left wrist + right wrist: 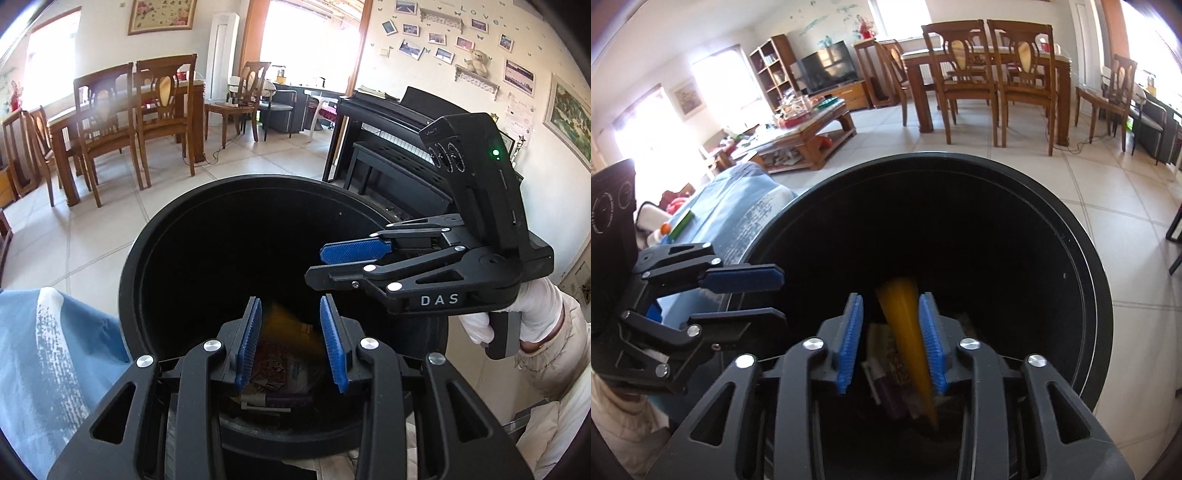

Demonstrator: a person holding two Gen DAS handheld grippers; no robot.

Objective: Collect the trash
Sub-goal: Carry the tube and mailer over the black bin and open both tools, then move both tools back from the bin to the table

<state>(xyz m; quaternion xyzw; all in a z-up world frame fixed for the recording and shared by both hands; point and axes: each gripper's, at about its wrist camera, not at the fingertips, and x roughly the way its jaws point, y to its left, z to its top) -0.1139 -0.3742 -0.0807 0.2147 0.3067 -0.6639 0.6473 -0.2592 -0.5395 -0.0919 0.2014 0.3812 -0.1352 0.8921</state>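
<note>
Already inside the black bin (1086,295): yellow wrapper (908,332), motion-blurred, seen between the blue pads of the right gripper (892,341) but not pressed by them, above patterned packets (277,365) and other litter at the bottom. Both grippers over the bin's mouth, fingers apart, gripping nothing; left gripper (291,341) likewise parted over the same pile, white-gloved hand (517,317) on the right one's handle. Beyond: blue cloth (48,350) against the bin's side, tiled floor (1108,177), wooden dining table (979,59), black piano (388,140)
</note>
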